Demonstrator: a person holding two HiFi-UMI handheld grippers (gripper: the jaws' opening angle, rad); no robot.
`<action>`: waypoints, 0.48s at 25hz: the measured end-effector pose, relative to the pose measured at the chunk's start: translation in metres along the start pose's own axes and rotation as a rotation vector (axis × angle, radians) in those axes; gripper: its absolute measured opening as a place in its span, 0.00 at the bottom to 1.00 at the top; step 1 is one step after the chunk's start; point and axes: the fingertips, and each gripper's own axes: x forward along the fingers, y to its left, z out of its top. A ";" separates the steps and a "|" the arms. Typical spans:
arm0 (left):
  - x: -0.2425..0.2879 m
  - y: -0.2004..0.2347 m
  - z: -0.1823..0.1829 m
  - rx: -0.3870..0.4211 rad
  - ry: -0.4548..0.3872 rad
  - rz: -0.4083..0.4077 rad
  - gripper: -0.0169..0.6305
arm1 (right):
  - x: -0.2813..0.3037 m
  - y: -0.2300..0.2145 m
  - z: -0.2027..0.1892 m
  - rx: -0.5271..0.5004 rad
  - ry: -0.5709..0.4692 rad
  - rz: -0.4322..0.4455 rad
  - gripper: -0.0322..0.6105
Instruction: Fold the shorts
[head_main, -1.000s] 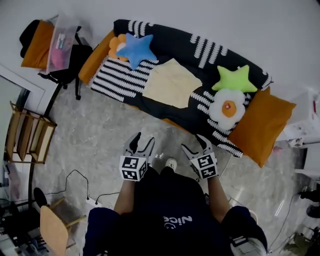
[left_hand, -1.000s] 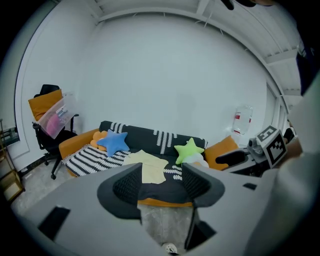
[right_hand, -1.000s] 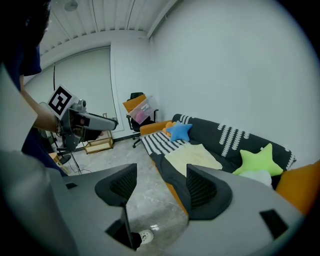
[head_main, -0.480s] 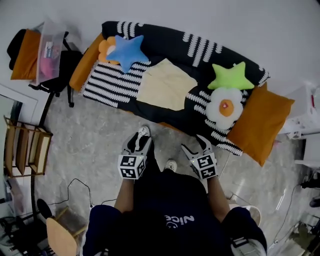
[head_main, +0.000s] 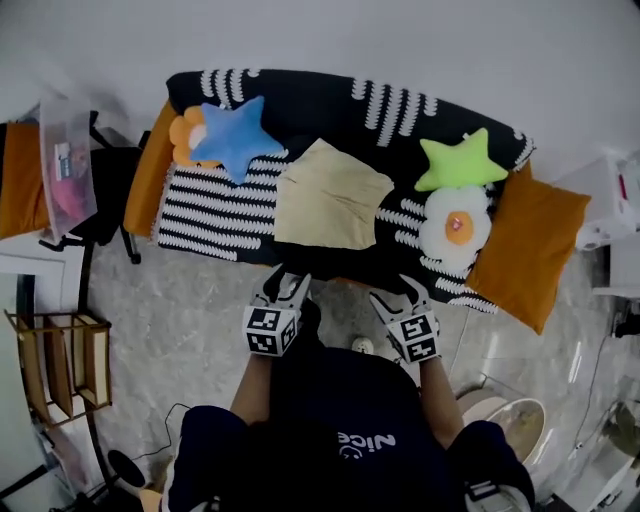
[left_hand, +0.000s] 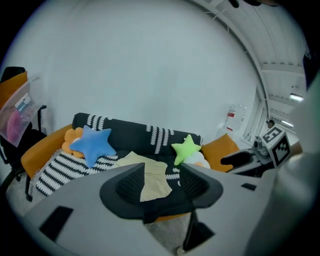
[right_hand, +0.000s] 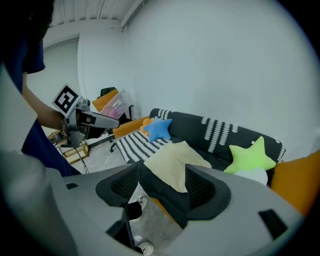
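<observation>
Head view: pale yellow fabric shorts (head_main: 330, 197) lie spread flat and lightly creased, mid-seat on the black-and-white patterned sofa (head_main: 300, 105).

Left gripper view: left gripper (left_hand: 162, 170) jaws apart, just narrowing, nothing between them.

Right gripper view: right gripper (right_hand: 162, 170) jaws apart, empty; the shorts lie beyond.

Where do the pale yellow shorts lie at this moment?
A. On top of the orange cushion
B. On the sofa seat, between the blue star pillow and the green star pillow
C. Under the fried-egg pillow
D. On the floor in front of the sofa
B: the head view shows the shorts spread flat on the sofa, with the blue star pillow to one side and the green star pillow to the other.
</observation>
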 end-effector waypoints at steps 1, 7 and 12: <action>0.007 0.007 0.009 0.022 0.005 -0.026 0.36 | 0.010 -0.001 0.009 0.006 0.001 -0.010 0.52; 0.034 0.045 0.037 0.108 0.059 -0.165 0.36 | 0.065 0.008 0.060 0.045 -0.007 -0.061 0.50; 0.048 0.064 0.049 0.147 0.081 -0.252 0.36 | 0.093 0.013 0.093 0.073 -0.027 -0.122 0.50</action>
